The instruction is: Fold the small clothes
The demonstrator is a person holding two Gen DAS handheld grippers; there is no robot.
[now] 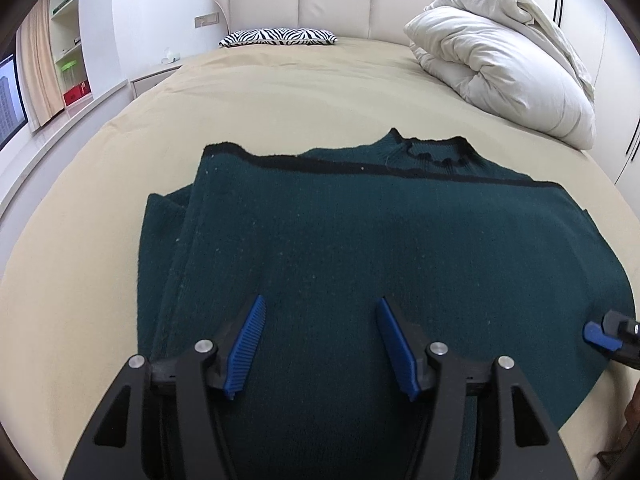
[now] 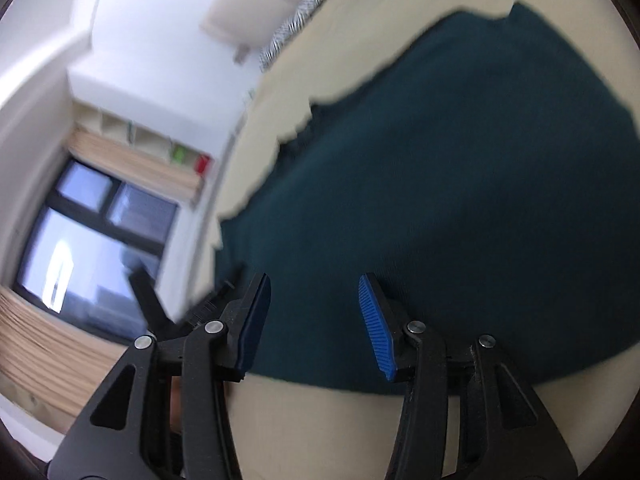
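A dark green knit sweater [image 1: 360, 232] with black trim lies flat on the beige bed, its left side folded over, collar at the far end. My left gripper [image 1: 320, 312] is open and empty, hovering over the sweater's near part. My right gripper [image 2: 316, 292] is open and empty over the sweater's [image 2: 440, 168] near edge; that view is tilted and blurred. The right gripper's blue fingertip shows at the right edge of the left wrist view [image 1: 600, 334], by the sweater's right border.
The beige bed sheet [image 1: 280, 96] surrounds the sweater. A bunched white duvet [image 1: 504, 64] lies at the far right. A zebra pillow [image 1: 278, 36] sits by the headboard. Shelves and a window [image 2: 92, 236] are to the left.
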